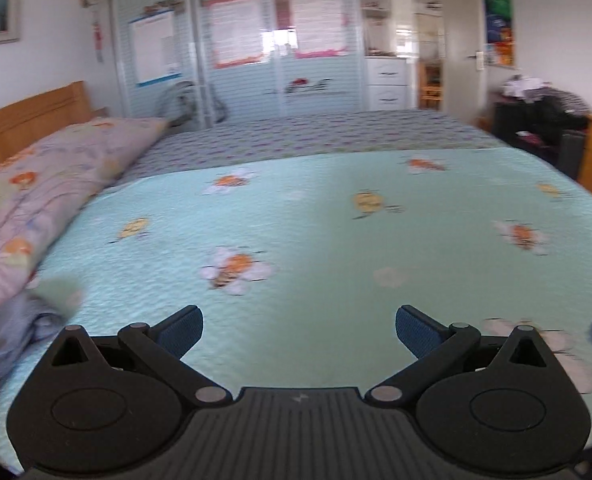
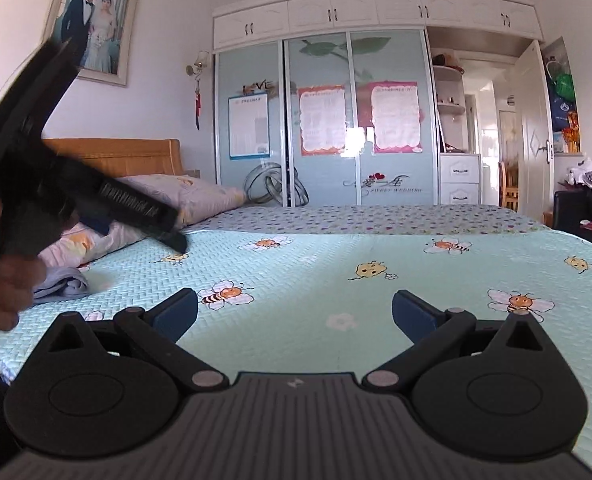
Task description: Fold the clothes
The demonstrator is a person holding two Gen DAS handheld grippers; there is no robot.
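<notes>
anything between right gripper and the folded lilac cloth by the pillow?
Right wrist view: only bare bee-print bedspread between the right gripper and the lilac cloth.

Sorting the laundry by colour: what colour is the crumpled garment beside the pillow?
Pale lavender-blue, plain; the garment shows best in the right wrist view.

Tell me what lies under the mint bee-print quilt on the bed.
Beyond the far edge of the bee-print quilt, a dotted sheet shows and seems to continue beneath it. How far it runs, and anything else under the quilt, is covered.
</notes>
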